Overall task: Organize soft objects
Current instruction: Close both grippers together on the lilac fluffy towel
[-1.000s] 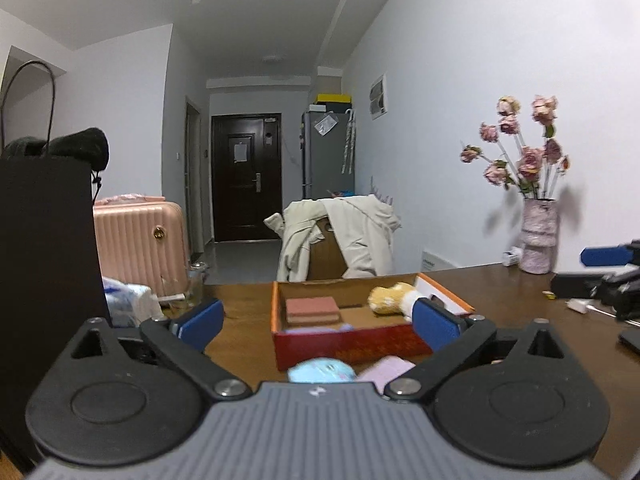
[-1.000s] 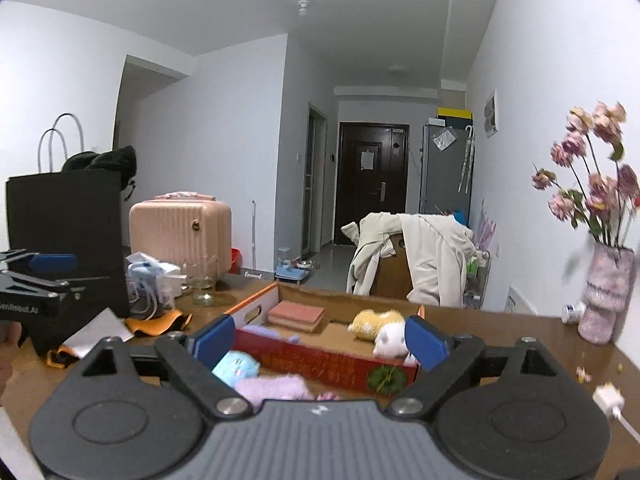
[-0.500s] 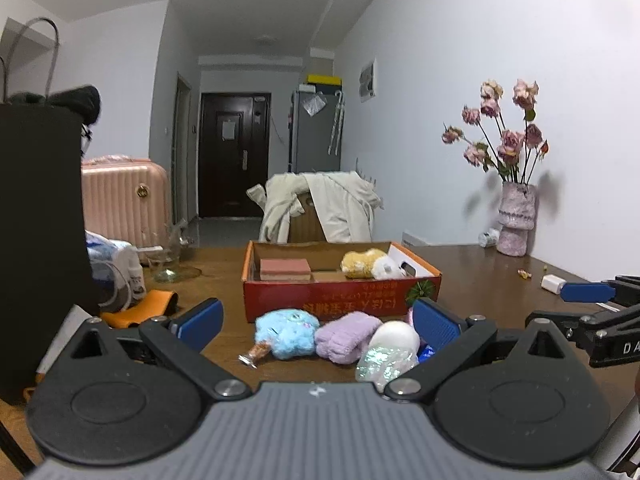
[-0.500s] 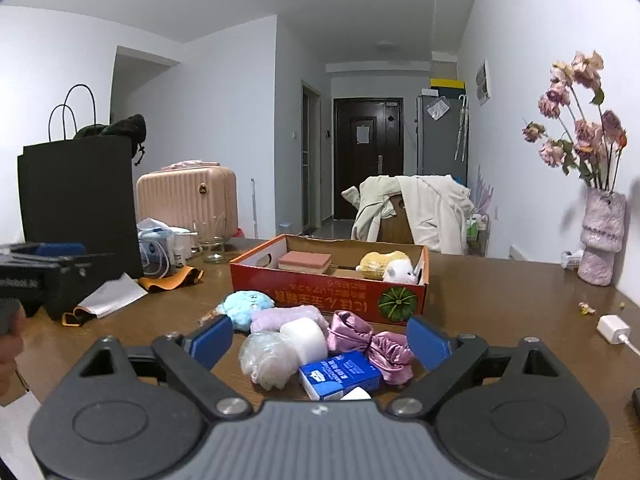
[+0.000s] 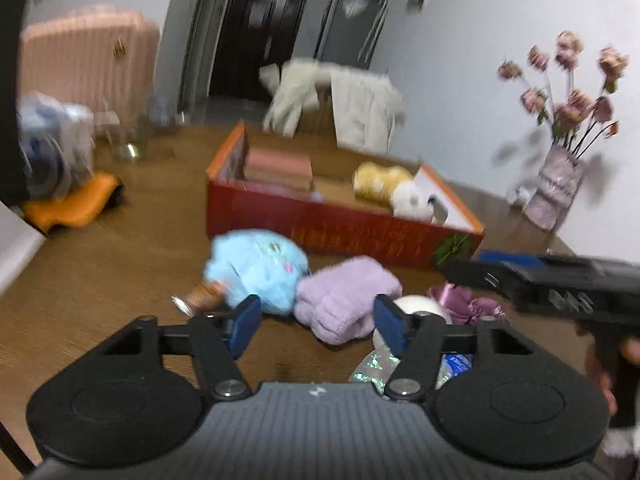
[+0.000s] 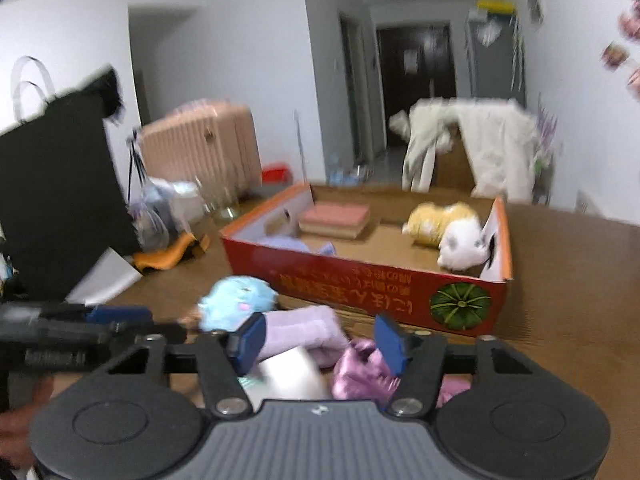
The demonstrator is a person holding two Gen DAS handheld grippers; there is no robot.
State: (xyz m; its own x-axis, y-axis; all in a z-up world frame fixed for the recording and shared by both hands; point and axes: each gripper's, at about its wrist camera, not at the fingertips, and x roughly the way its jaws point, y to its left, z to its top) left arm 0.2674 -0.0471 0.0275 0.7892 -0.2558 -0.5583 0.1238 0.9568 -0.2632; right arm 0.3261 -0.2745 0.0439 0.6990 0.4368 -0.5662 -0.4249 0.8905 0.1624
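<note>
On the wooden table, in front of a red cardboard box (image 5: pixel 340 224) (image 6: pixel 360 284), lies a pile: a light-blue plush (image 5: pixel 256 268) (image 6: pixel 236 300), a fluffy lilac cloth (image 5: pixel 346 296) (image 6: pixel 300 332), a white roll (image 5: pixel 420 306) (image 6: pixel 288 372) and a pink satin piece (image 5: pixel 464 300) (image 6: pixel 360 364). My left gripper (image 5: pixel 318 326) (image 6: pixel 60 328) hovers low over the lilac cloth, its jaws closing, pads clear of it. My right gripper (image 6: pixel 320 340) (image 5: pixel 560 280) hangs over the satin piece and roll, also closing, gripping nothing. The box holds a pink folded towel (image 6: pixel 334 216), a yellow plush (image 6: pixel 436 218) and a white plush (image 6: pixel 460 246).
A black bag (image 6: pixel 60 208) stands at the table's left, with an orange cloth (image 5: pixel 72 204), a glass (image 6: pixel 224 200) and wrapped items beside it. A vase of flowers (image 5: pixel 556 188) sits at the right by the wall. Behind the table are a coat-draped chair (image 6: pixel 468 148) and a pink suitcase (image 6: pixel 200 148).
Both grippers have dropped and tilted down toward the pile in front of the box. Their jaws have narrowed from wide apart to about half as wide.
</note>
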